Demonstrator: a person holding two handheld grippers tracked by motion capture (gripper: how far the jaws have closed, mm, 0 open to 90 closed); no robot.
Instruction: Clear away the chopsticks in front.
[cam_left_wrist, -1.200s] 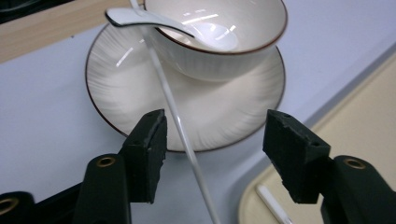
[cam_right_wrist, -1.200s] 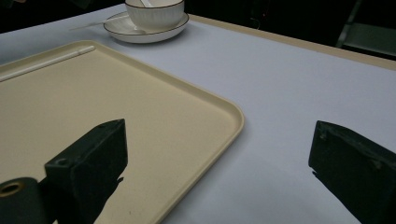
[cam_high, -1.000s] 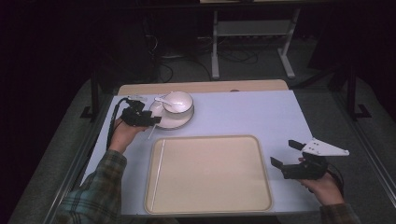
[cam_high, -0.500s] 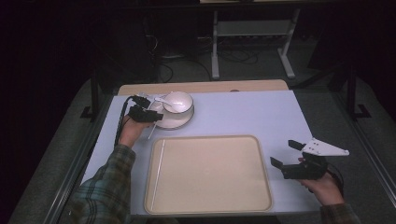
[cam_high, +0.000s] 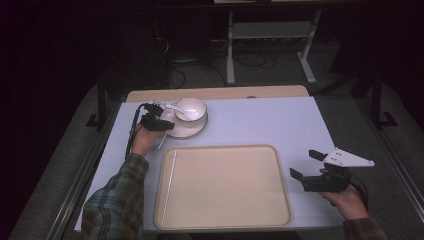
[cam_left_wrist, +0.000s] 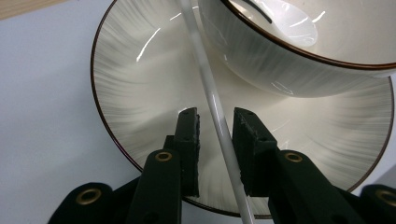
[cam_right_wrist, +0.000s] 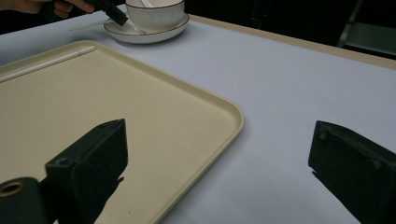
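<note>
A white bowl with a white spoon in it stands on a striped plate at the table's far left. A thin white chopstick leans over the plate's rim, its end sticking out toward the tray. My left gripper hangs over the plate's near rim with the chopstick between its jaws. The jaws have just been closing, but a small gap shows on each side of the stick. My right gripper stands open and empty just right of the tray.
A large beige tray lies at the front middle, with a second white chopstick along its left edge. The table has a pale blue cover and a wooden strip at the back. Dark floor and a metal stand lie beyond.
My left hand has moved a little closer to the plate and lower, so its jaws now sit over the rim. The right hand has not moved.
</note>
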